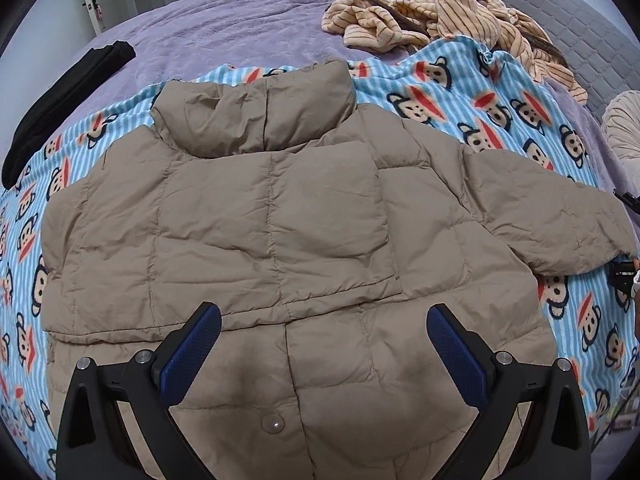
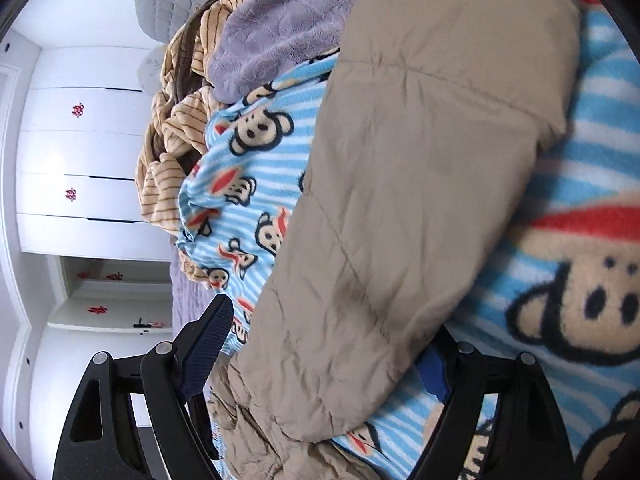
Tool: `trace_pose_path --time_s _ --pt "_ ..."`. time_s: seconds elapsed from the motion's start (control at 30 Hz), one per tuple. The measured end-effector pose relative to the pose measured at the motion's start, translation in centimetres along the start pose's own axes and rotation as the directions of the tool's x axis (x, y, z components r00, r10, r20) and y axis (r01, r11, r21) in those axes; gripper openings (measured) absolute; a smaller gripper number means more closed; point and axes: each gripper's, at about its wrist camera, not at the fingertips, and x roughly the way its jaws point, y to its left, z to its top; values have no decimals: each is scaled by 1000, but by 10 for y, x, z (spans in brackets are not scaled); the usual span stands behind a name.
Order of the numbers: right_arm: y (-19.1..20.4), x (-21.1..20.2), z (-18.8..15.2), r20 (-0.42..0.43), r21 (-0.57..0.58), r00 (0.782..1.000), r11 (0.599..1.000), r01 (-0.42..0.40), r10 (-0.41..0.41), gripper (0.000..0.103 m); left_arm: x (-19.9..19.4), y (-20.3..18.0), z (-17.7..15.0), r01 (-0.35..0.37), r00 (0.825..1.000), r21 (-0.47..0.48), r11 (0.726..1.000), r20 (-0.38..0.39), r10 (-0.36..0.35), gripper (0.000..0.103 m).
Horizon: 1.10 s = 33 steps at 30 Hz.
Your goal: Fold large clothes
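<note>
A purple bedspread [image 1: 248, 28] fills the upper part of the left wrist view, and on it lies a blue striped monkey-print blanket [image 1: 480, 92] that reaches from the left edge to the right edge of the frame. Spread flat on that blanket, filling the centre, is the tan puffer jacket [image 1: 272, 216]: its collar points toward the top, one sleeve is folded in across the body, the other stretches to the right edge. A crumpled tan striped garment [image 1: 452, 16] sits at upper right, partly on the blanket's far edge, and a black folded cloth [image 1: 60, 96] lies at upper left. The left gripper [image 1: 324, 344] hangs low in the frame above the jacket's hem, jaws spread wide with nothing between them. In the right wrist view the camera is rolled sideways; the right gripper [image 2: 332, 364] is at the bottom, its fingers apart on either side of the jacket sleeve [image 2: 400, 200], which runs between them without being pinched.
</note>
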Motion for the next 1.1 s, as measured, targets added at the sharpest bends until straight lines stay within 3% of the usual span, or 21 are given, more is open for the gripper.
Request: trace_pose_path --time_s 0.1,0.13,0.17,0.2,0.23,0.3,0.43,0.57,0.67,0.8,0.87,0.97,1.1 --pt "2 4 9 7 38 1000 999 -18 18 85 -2 11 3 -18 1000 -28 999 14 18 103" --pt "2 6 11 4 58 1000 998 -26 25 78 -4 16 4 -26 999 -39 999 19 27 103" --pt "3 9 13 2 80 999 996 -41 41 66 -5 21 5 -34 999 -49 998 24 35 103" --pt "4 11 14 -5 93 999 994 -52 52 28 -7 26 6 -40 999 -58 998 30 42 103" --pt "7 15 14 -21 96 998 994 -51 53 7 -8 32 8 -48 998 -67 997 36 50 103" --pt "19 20 11 -30 67 998 996 -53 55 7 -13 47 10 -67 996 -84 994 53 72 103" --pt "74 32 -12 -57 -123 997 991 -56 49 7 -17 82 12 -109 991 -122 987 69 118 103" --pt "158 63 -68 -154 -403 987 909 -105 46 7 -17 113 8 -139 986 -172 975 67 153 103" --pt "215 89 -128 -230 -602 973 782 -162 24 7 -15 135 2 -159 982 -203 966 67 176 103" --pt "265 130 -243 -292 -840 950 503 -201 -108 7 -9 160 -8 -186 978 -235 954 50 203 103" --pt "263 152 -292 -309 -886 932 415 -209 -190 7 -6 170 -12 -190 977 -250 949 45 207 103" --pt "240 182 -334 -339 -898 895 382 -217 -290 7 -2 181 -18 -188 978 -267 945 40 206 103" --pt "204 208 -347 -353 -882 851 442 -163 -389 7 5 185 -20 -162 983 -295 942 31 179 103"
